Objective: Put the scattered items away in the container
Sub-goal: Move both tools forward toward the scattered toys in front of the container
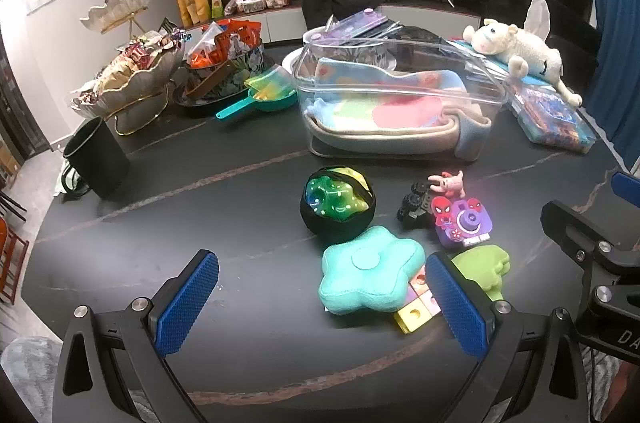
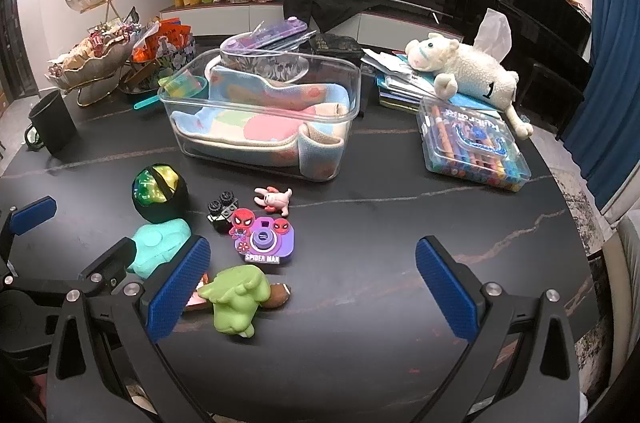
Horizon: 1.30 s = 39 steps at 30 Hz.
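Right of purple camera (image 2: 266, 237): bare table (image 2: 380, 223) | both tongs gaping

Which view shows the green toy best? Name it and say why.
The right wrist view. There the green toy lies whole and unobstructed just right of the right gripper's left finger. In the left wrist view, only the toy's top shows; the left gripper's right finger hides the rest.
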Available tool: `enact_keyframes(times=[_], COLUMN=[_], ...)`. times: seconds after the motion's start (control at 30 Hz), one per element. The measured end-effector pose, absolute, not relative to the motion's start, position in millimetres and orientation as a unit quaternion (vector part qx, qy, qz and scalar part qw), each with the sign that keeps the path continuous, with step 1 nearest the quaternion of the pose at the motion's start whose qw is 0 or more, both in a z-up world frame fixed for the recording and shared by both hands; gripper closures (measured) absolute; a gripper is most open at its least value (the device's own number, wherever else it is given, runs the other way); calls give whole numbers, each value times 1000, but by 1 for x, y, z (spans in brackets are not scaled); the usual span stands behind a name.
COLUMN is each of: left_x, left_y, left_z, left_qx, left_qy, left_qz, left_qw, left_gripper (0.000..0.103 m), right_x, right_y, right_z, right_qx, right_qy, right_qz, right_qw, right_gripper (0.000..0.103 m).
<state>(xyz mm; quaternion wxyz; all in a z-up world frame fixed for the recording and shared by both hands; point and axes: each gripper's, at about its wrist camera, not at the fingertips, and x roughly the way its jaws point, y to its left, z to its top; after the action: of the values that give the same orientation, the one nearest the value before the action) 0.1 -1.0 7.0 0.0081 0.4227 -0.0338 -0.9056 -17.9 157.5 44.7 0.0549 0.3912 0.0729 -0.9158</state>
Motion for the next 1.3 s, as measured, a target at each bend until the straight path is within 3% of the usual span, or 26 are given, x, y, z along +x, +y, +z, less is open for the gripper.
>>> enact_keyframes(times=[1.3], left_x=[-25], left_y=[-6], left_z=[56], left_qx=[421], left_qy=[-34], left_qz=[-906], left_qw=[23], left_gripper=[1], right_x=[-47], right_y=[147], right_z=[93], right_qx=[390], right_qy=[73], right_qz=[-913], right_qw=[98], right_gripper=[1])
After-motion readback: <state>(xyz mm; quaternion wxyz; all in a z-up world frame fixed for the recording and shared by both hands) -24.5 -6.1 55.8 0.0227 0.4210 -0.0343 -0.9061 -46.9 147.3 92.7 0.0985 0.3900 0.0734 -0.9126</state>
